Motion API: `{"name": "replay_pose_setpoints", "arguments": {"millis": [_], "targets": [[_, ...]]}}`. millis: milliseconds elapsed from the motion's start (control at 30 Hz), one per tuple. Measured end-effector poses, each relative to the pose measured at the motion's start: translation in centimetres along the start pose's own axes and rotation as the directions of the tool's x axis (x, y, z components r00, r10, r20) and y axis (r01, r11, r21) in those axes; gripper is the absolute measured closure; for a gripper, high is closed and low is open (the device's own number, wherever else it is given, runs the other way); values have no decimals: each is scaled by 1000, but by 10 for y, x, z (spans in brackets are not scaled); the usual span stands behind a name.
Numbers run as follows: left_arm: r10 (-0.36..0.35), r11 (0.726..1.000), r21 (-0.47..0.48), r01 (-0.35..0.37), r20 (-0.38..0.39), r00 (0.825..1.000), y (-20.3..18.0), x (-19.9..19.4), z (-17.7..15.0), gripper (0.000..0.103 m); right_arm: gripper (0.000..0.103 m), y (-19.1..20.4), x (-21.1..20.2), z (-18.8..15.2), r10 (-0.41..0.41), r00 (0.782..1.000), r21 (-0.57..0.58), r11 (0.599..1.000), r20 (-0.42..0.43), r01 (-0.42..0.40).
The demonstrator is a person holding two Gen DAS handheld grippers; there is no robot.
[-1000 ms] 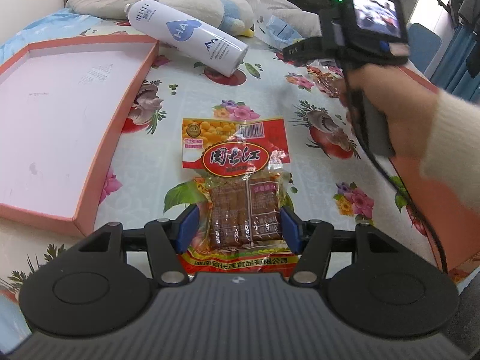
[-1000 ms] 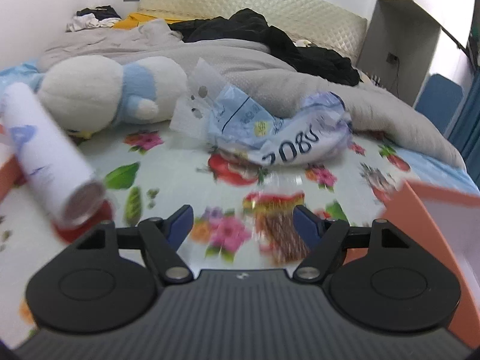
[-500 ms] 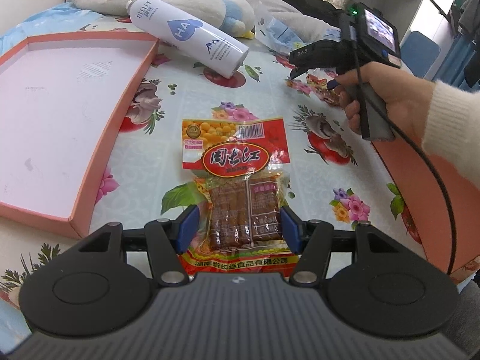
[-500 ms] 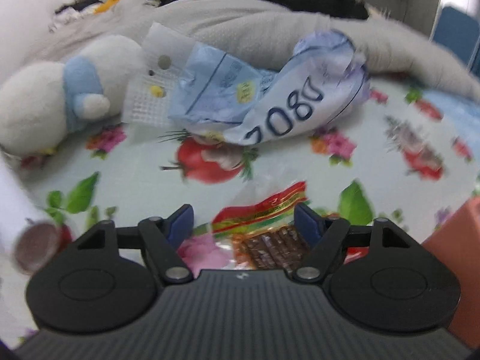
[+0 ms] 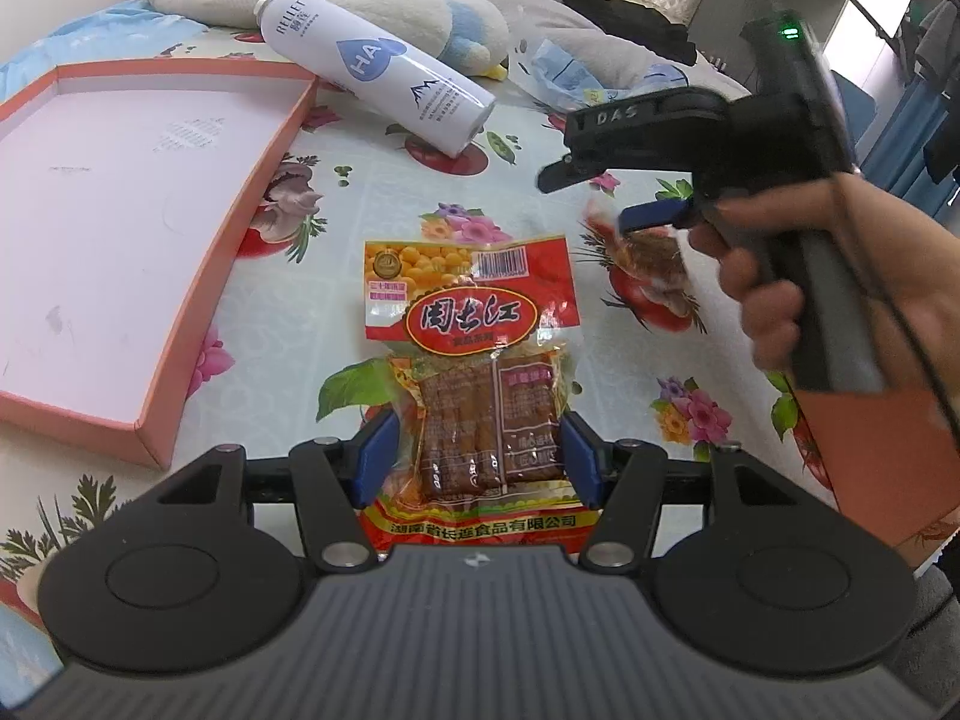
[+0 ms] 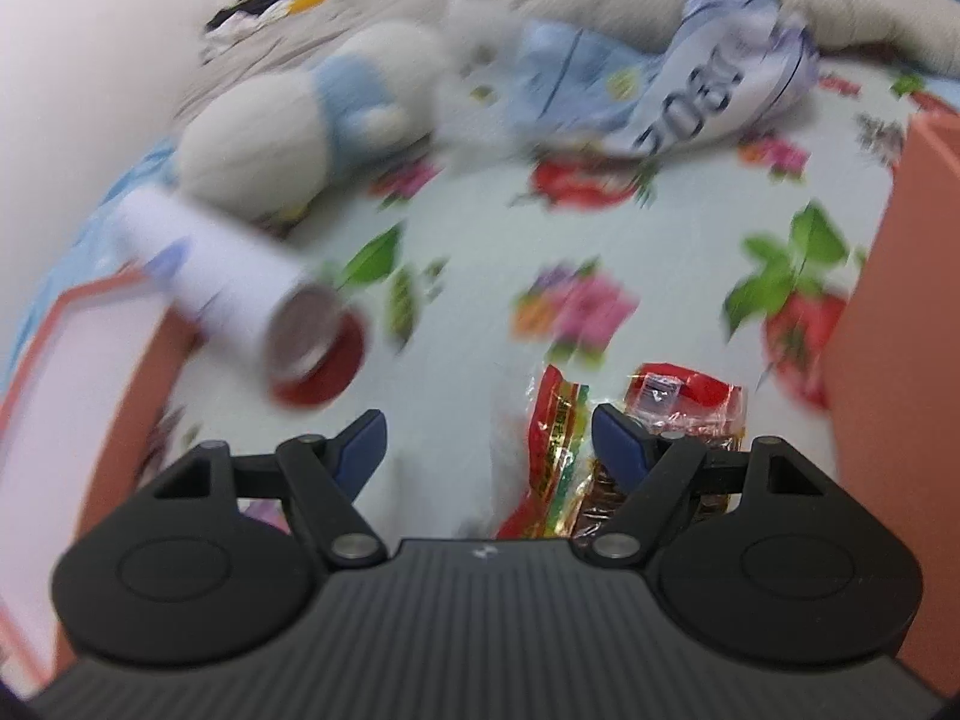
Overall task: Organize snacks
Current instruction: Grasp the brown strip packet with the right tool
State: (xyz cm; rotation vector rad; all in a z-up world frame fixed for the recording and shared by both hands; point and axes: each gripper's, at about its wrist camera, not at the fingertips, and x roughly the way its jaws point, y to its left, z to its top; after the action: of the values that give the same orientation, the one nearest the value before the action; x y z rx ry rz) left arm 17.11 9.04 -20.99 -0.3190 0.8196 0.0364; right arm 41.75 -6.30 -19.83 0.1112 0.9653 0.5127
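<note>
Red and yellow foil marks the large snack packet (image 5: 471,372), which lies flat on the flowered cloth (image 5: 312,324). The left gripper (image 5: 474,456) straddles its lower half, a blue pad against each long edge. The pack looks pinched there, probably to lift it toward the shallow pink box (image 5: 144,276) lying just to the left.

The right gripper (image 6: 486,438) has its jaws spread with nothing pressed between them. A smaller crinkled snack packet (image 6: 561,420) lies on the cloth between the pads and under the right-hand one, which covers part of it. In the left wrist view a hand (image 5: 798,276) holds that tool tilted down over the same small packet (image 5: 651,252), beside an orange box wall (image 5: 876,450). It looks lined up for a grab, though the blurred right wrist view leaves contact unclear.

1 white spray can (image 5: 378,72) lies on its side beyond both packets, apart from them.
</note>
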Motion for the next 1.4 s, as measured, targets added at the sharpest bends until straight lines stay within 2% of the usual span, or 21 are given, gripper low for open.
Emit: {"name": "replay_pose_setpoints", "arguments": {"millis": [67,133,233,367,433,533,633,733,767,800,833,867,933,1000,1067,1200,1233,1400], "targets": [[-2,1000,-5,2,0,1000,1,-1,-1,40,29,4,-12,-8,72,997,19,997,-6,-72],[-2,1000,-9,2,2,1000,2,-3,-2,40,28,9,-26,-14,60,998,6,998,32,-60],[-2,1000,-17,2,5,1000,4,-4,-2,40,28,16,-46,-22,-9,994,-40,999,111,14],[-2,1000,-22,3,9,1000,3,-4,-2,40,27,18,-54,-32,-124,975,-61,989,183,137],[-3,1000,-23,3,12,1000,3,-4,-3,41,28,20,-52,-40,-210,956,-29,975,207,221],[-4,1000,-24,5,19,1000,2,-3,-4,41,30,23,-45,-50,-264,938,3,963,227,270],[-9,1000,-28,10,22,1000,3,-4,-5,41,30,22,-36,-56,-350,906,48,936,239,349],[-22,999,-36,22,24,999,7,-4,-5,41,30,12,-26,-58,-442,864,108,897,241,429],[-24,999,-36,25,24,999,8,-4,-5,41,29,7,-22,-58,-458,858,125,889,231,440],[-26,999,-36,27,25,999,8,-4,-5,41,29,3,-19,-59,-459,862,136,888,214,439],[-27,999,-36,27,26,999,8,-4,-6,41,29,-3,-14,-59,-439,878,145,897,192,417],[-27,999,-35,28,28,999,7,-4,-6,41,27,-5,-13,-59,-429,880,139,903,203,407],[-28,999,-37,29,31,999,8,-4,-6,41,27,-4,-10,-58,-405,890,77,914,211,398],[-30,999,-39,31,32,999,8,-3,-6,41,28,-2,-8,-55,-346,917,9,936,197,351],[-30,999,-17,30,25,999,4,-2,-4,42,44,1,-8,-50,-316,932,-33,944,179,327],[-63,997,-39,64,22,998,1,-1,-1,47,49,8,-14,-46,-311,936,-53,945,167,323],[-60,998,-26,61,35,998,-1,-4,0,57,49,10,-18,-46,-309,936,-54,945,170,322],[-63,998,-21,63,13,998,-6,-5,4,62,49,12,-43,-56,-291,940,-62,950,180,306]]}}
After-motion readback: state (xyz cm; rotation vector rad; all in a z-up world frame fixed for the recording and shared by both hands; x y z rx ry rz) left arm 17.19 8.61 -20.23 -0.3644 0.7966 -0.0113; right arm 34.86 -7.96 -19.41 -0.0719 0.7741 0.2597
